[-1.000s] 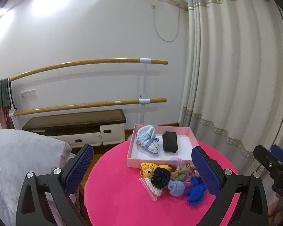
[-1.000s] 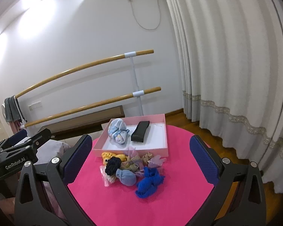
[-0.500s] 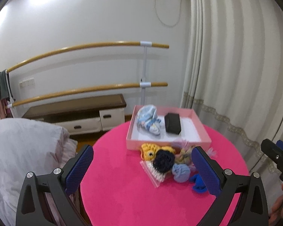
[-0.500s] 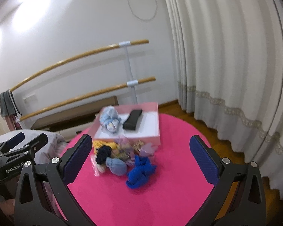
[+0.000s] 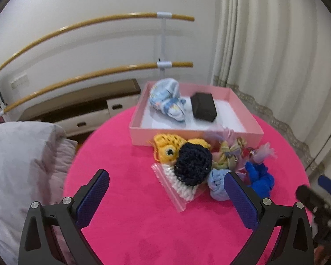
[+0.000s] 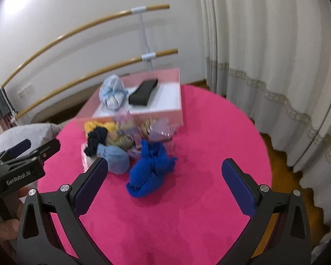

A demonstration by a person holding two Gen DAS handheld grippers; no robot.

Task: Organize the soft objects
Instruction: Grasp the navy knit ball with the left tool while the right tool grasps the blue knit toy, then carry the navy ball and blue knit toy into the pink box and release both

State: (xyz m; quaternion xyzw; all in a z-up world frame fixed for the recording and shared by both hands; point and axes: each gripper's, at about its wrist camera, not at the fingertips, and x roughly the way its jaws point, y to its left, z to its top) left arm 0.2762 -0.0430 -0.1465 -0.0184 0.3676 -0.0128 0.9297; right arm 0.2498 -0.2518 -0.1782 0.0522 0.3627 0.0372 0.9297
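Lying in a loose heap on the pink counter [image 6: 209, 145], just in front of the pink box [image 5: 143, 135], the soft things look light and limp; the blue knitted bundle [image 6: 151, 170] sits nearest the right gripper [image 6: 165, 183], whose jaws are spread wide and hold nothing. The left gripper [image 5: 166, 194] is spread and empty too, with the dark yarn ball [image 5: 193, 164] and the pale blue cloth knot [image 5: 217, 184] close ahead of it; I judge the bundle will squash and may trail loose ends, so it is best pinched across its thick middle; the plastic bag [image 5: 170, 186] under the heap looks slippery.
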